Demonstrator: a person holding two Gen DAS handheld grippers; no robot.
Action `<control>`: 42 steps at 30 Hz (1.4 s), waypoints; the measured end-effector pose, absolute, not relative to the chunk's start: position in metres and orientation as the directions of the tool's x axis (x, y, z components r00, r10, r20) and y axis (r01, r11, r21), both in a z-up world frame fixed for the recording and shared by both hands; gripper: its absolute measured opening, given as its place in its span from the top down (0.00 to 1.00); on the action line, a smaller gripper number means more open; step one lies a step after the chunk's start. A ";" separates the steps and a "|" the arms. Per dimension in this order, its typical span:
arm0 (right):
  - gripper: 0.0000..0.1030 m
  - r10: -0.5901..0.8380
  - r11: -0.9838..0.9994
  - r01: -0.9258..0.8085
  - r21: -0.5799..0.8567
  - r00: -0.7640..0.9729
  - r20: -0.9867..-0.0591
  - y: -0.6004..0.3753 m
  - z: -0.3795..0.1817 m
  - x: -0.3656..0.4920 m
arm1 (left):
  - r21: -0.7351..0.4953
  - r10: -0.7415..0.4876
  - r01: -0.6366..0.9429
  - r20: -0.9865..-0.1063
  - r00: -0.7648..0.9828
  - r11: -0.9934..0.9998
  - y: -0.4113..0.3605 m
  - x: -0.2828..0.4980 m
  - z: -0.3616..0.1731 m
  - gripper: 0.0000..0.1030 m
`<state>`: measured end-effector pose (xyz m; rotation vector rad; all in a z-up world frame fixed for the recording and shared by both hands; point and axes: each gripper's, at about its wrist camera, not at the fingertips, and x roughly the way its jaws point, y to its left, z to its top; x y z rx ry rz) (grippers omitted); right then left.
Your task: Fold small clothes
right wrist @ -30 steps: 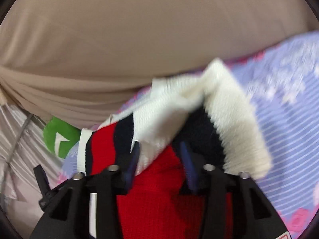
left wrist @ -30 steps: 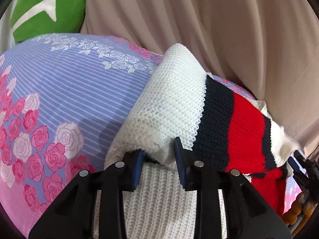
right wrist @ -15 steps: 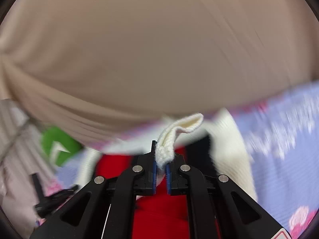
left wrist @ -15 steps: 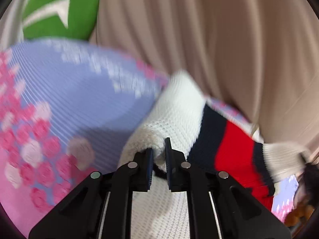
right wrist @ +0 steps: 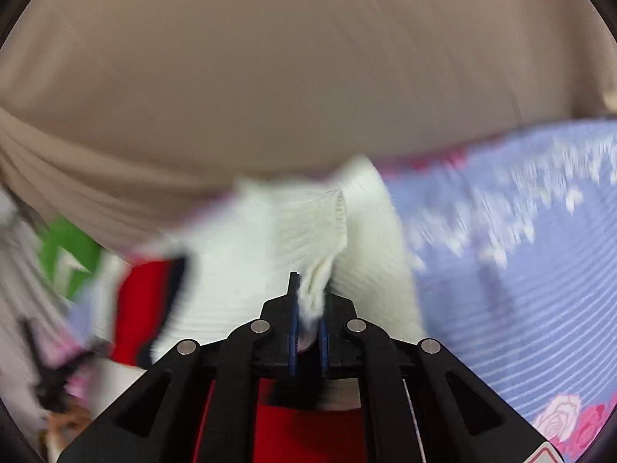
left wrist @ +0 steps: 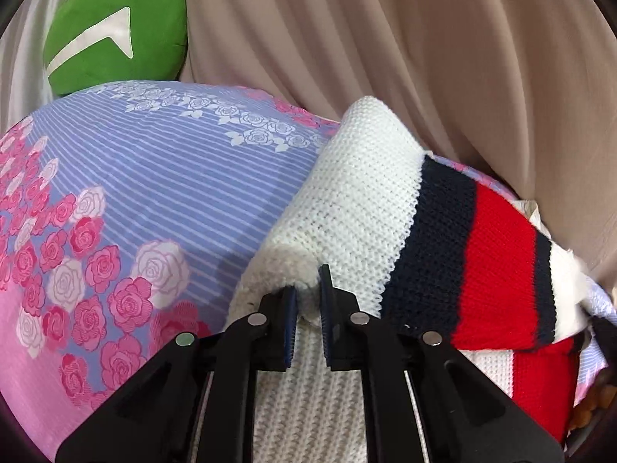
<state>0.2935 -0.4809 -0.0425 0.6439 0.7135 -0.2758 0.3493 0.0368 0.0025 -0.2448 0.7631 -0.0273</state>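
Observation:
A small knit sweater [left wrist: 358, 208], white with navy and red stripes, lies on a bed with a blue-and-pink rose sheet [left wrist: 162, 200]. My left gripper [left wrist: 307, 301] is shut on the white rolled edge of the sweater, which is folded over itself. In the blurred right wrist view the same sweater [right wrist: 304, 239] shows its white ribbed part, and my right gripper [right wrist: 307, 308] is shut on a pinch of that white fabric. Red knit lies under the right gripper's fingers.
A beige curtain [left wrist: 405, 46] hangs close behind the bed. A green plush cushion [left wrist: 115, 31] sits at the far left corner. The rose sheet [right wrist: 520, 250] stretches to the right of the sweater in the right wrist view.
Both grippers went from open around the sweater to shut on its white fabric. The right gripper then swung down and sideways with its pinch; the left stayed about where it was.

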 end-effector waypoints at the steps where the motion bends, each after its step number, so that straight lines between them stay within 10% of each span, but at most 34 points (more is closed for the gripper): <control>1: 0.95 -0.027 0.758 0.456 0.466 0.736 -0.676 -0.481 -0.036 0.287 | -0.228 -0.110 -0.065 -0.676 0.729 0.972 0.037 0.347 0.003 0.90; 4: 0.80 -0.203 0.752 0.529 0.394 0.754 -0.625 -0.467 0.006 0.262 | -0.226 -0.086 -0.087 -0.658 0.748 0.970 0.037 0.337 0.004 0.90; 15: 0.83 0.236 0.955 -0.018 0.295 0.647 -0.725 -0.257 0.031 0.452 | -0.276 -0.103 -0.110 -0.653 0.750 0.955 0.053 0.342 0.000 0.89; 26: 0.92 0.069 0.997 -0.007 0.079 0.583 -0.810 -0.179 -0.017 0.551 | -0.303 -0.118 -0.117 -0.657 0.745 0.946 0.058 0.346 -0.004 0.88; 32: 0.87 0.145 0.975 0.015 0.221 0.708 -0.691 -0.264 0.036 0.453 | -0.309 -0.128 -0.111 -0.659 0.741 0.945 0.059 0.346 -0.004 0.87; 34: 0.67 0.095 0.970 0.086 0.227 0.726 -0.681 -0.308 0.037 0.404 | -0.307 -0.127 -0.112 -0.659 0.741 0.945 0.058 0.346 -0.004 0.87; 38: 0.60 -0.186 0.909 0.387 0.154 0.707 -0.682 -0.416 0.023 0.281 | -0.284 -0.112 -0.110 -0.663 0.740 0.953 0.054 0.347 -0.004 0.86; 42: 0.56 -0.149 0.827 0.482 0.290 0.685 -0.713 -0.473 0.004 0.229 | -0.250 -0.092 -0.107 -0.668 0.738 0.962 0.046 0.349 -0.003 0.85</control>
